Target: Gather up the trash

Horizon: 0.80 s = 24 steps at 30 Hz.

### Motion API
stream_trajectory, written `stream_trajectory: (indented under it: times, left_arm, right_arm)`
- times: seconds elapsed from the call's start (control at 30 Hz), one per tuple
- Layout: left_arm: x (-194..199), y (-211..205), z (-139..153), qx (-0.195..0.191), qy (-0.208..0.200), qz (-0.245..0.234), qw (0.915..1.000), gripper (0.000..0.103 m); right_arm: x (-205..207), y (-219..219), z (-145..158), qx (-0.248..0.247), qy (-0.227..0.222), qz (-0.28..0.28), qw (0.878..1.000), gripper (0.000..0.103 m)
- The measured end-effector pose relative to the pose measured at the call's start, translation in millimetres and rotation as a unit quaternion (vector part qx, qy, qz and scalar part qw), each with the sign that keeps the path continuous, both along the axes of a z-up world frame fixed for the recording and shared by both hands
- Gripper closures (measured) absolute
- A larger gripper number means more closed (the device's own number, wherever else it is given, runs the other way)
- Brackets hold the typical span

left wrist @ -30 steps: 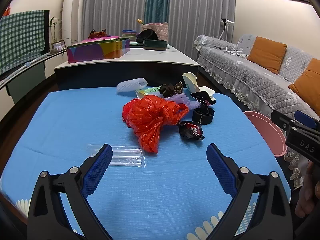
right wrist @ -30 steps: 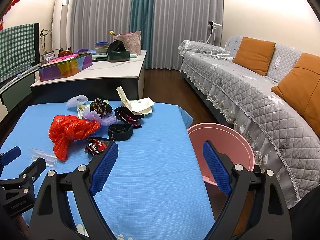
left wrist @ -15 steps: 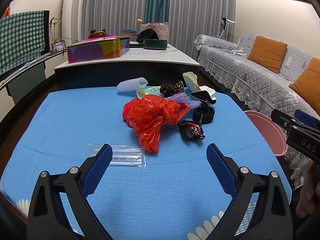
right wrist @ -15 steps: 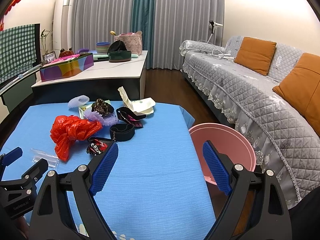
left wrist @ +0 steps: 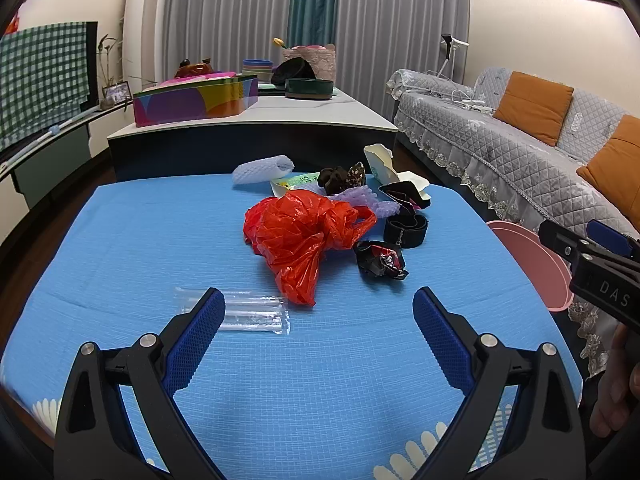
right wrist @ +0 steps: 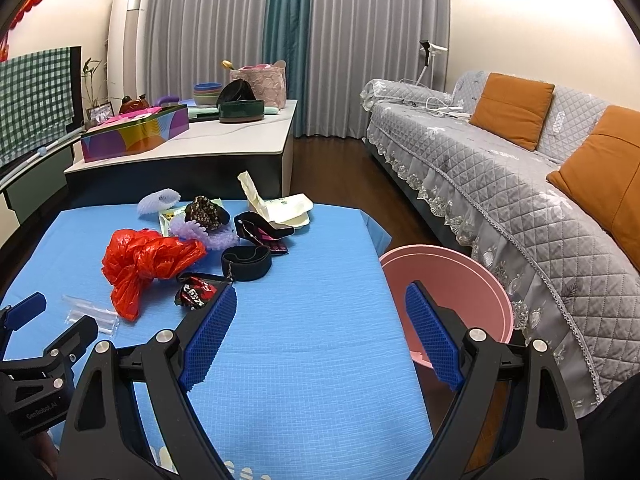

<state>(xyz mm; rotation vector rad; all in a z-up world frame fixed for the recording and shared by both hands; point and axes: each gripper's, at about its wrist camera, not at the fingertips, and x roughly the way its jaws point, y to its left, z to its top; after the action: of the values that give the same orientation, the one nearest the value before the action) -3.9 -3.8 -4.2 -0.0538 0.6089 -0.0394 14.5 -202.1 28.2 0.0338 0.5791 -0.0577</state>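
Start of collection: both grippers, left (left wrist: 316, 312) and right (right wrist: 320, 312), hovered wide open and empty; next, grasp crumpled red plastic bag (left wrist: 304, 232) for round pink plastic basin (right wrist: 448, 280).

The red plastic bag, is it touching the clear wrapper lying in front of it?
Apart. The left wrist view shows a strip of blue cloth between the red plastic bag's lower tip and the clear wrapper.

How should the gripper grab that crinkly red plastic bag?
Grip the red bag at its puffy crumpled middle, coming down from above. It lies loose and bunched on the blue table, so the raised folds give the pads something to pinch; its thin tail nearest the camera lies too flat.
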Motion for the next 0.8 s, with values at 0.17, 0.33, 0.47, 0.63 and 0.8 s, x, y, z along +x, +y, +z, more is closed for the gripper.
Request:
stream_trajectory:
  times: [0.17,0.33,0.47,0.63,0.8]
  left_arm:
    - [0,0,1,0.000,0.002,0.000,1.0000,0.011]
    - [3,3,2,-0.005,0.003,0.009,0.9999,0.011]
    - [12,14,2,-0.016,0.004,0.029,0.9994,0.016]
    - [30,33,-2,-0.025,0.014,0.067,0.9973,0.023]
    - [46,53,1,-0.038,0.007,0.097,0.9945,0.032]
  right_arm:
    - [0,0,0,0.002,0.001,-0.001,1.000,0.018]
    - [5,5,-4,0.019,0.009,0.013,1.000,0.026]
    - [18,8,-10,0.056,0.020,0.037,0.998,0.037]
    - [39,17,-21,0.096,0.035,0.064,0.993,0.041]
    - [62,36,-36,0.117,0.056,0.088,0.988,0.041]
